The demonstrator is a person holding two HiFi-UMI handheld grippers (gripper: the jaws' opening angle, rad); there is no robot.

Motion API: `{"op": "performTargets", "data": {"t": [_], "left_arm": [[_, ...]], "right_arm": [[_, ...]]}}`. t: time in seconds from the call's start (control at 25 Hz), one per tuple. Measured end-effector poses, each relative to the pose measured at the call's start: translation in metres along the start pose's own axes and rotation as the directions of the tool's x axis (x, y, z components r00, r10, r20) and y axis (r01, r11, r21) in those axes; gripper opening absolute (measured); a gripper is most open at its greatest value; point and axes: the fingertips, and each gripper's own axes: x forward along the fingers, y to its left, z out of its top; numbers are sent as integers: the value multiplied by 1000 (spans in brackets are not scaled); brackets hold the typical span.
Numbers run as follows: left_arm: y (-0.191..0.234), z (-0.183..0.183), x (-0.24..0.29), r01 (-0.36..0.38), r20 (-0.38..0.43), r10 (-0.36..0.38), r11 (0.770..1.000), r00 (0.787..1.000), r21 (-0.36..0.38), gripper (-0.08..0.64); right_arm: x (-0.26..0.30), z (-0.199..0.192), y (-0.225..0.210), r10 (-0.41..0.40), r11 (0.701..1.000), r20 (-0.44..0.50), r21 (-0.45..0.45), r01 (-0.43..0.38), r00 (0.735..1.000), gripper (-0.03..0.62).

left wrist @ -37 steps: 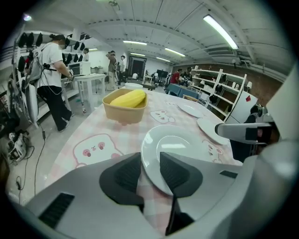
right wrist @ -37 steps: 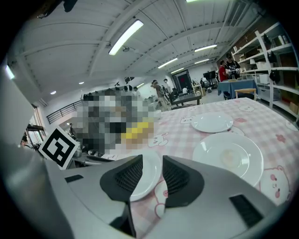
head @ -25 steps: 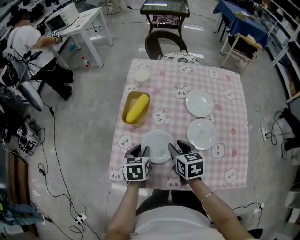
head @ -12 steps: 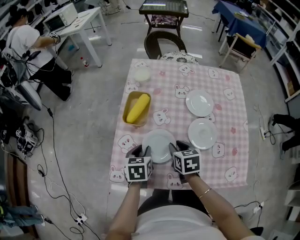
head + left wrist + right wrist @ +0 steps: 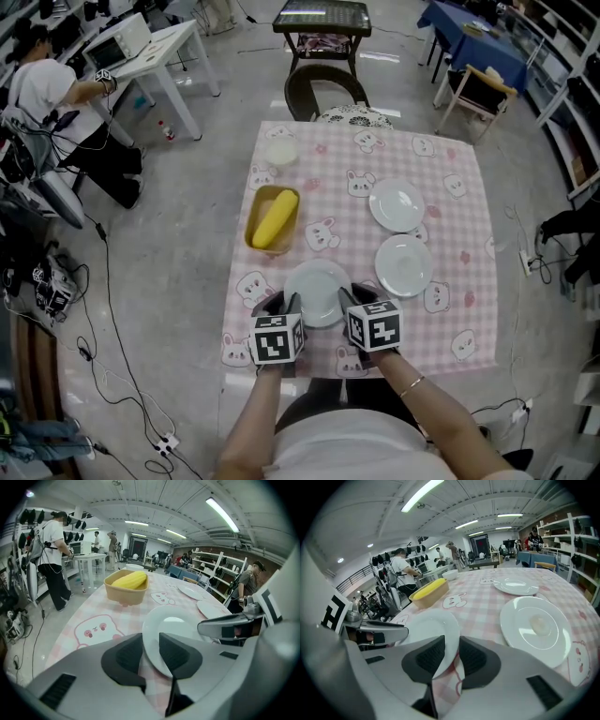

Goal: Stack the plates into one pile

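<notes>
Three white plates lie on the pink checked cloth. The near plate (image 5: 317, 291) is flanked by both grippers. My left gripper (image 5: 281, 302) straddles its left rim. In the left gripper view the plate (image 5: 173, 630) edge runs between the pads of that gripper (image 5: 151, 651), with cloth showing in the gap. My right gripper (image 5: 354, 298) straddles the right rim. In the right gripper view the plate (image 5: 426, 625) rim sits between the pads of this gripper (image 5: 452, 651), a sliver of cloth beside it. Both pairs of jaws have just been closing. The middle plate (image 5: 404, 266) and far plate (image 5: 397, 205) lie to the right.
A yellow bowl (image 5: 273, 218) holding a corn cob stands left of centre, a small white bowl (image 5: 281, 151) behind it. A dark chair (image 5: 323, 89) is at the table's far edge. A person (image 5: 47, 84) sits at a desk far left.
The right gripper has edged a little left toward the near plate's right rim. The left gripper has kept its place. The plates have not moved.
</notes>
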Motion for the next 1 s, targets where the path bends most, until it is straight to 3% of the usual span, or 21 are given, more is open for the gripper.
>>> {"op": "performTargets", "data": {"t": [0.32, 0.6, 1.0], "left_arm": [[-15, 21, -14, 14, 58, -17, 999, 998, 43, 97], [-57, 42, -17, 79, 89, -89, 990, 992, 114, 95], [-144, 72, 6, 206, 86, -234, 945, 968, 252, 94]], "right_arm": [[-27, 7, -6, -35, 999, 60, 44, 32, 998, 74], [-68, 18, -34, -93, 990, 142, 114, 77, 985, 63], [-123, 23, -103, -233, 956, 222, 233, 180, 947, 58]]}}
